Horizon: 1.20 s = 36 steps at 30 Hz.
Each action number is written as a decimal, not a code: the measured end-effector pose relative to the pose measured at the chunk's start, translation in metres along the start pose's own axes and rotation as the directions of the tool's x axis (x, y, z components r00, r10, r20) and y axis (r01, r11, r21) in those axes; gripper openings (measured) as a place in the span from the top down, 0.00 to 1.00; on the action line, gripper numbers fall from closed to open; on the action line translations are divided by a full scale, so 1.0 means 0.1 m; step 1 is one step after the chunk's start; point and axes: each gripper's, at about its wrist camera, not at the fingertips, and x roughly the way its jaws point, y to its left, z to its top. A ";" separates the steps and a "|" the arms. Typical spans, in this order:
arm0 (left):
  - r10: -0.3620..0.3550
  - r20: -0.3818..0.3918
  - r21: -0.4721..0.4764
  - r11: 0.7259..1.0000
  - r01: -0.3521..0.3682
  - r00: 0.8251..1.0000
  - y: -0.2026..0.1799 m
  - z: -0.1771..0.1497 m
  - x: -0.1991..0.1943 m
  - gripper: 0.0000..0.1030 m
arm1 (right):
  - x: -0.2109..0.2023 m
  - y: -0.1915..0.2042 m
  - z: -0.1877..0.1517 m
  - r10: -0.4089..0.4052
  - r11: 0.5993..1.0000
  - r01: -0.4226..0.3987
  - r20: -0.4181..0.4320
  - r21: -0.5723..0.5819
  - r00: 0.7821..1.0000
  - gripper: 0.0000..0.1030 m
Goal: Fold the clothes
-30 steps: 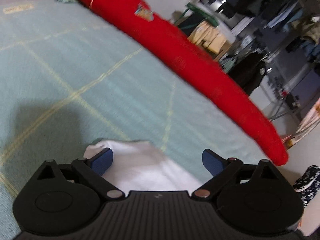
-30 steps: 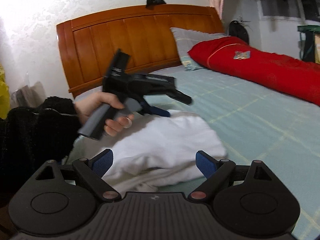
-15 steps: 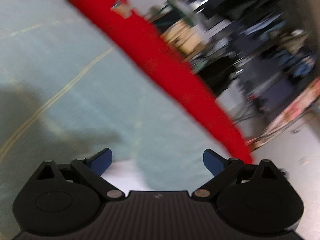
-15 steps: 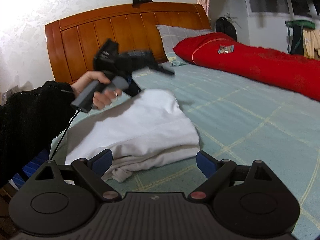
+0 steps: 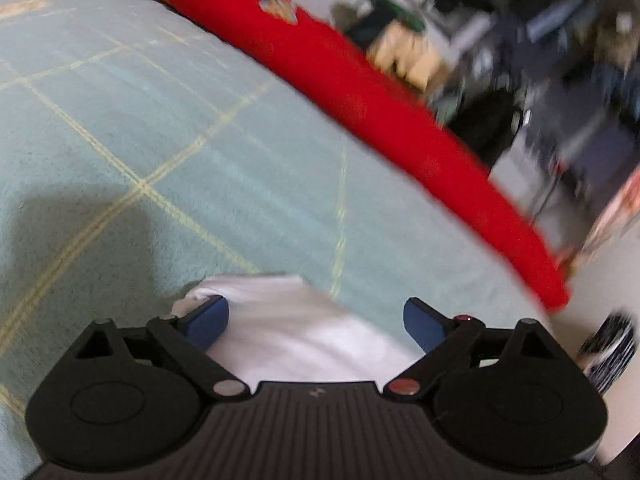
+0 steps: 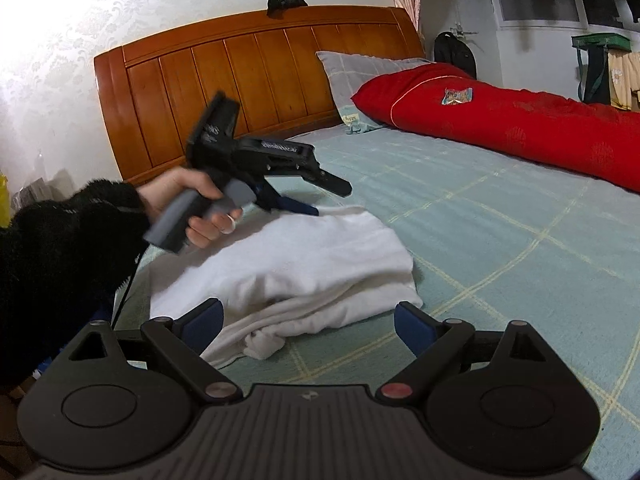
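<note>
Left gripper has been brought back down to the far edge of the white garment after a brief lift — jaws apart, nothing clamped. The garment lies folded on the bed. Right gripper is held low at the near edge — also spread, empty; a last tidy is judged likely.

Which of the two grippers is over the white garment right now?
The left gripper, open above the folded white garment's far edge; the right gripper stays short of its near edge.

Soft matt white cloth garment on a bed sheet of fuzzy pale-green fabric; glossy varnished wood headboard; plush red blanket; matt black plastic gripper.
</note>
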 end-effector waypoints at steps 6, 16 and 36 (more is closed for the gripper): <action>0.009 -0.020 0.089 0.996 -0.007 1.000 -0.36 -0.12 -0.29 0.08 | -0.19 0.09 0.00 -0.001 1.000 0.001 0.015 -0.011 1.000 0.07; 0.147 -0.082 0.323 0.940 -0.114 0.986 -0.68 -1.10 -0.53 0.07 | -0.46 0.39 -0.20 -0.055 0.998 0.056 -0.033 0.037 0.998 0.06; 0.102 -0.086 0.347 0.935 -0.066 0.991 -1.42 -1.66 -0.77 0.04 | -1.17 0.69 -0.55 -0.151 0.970 0.164 -0.086 0.177 0.985 0.00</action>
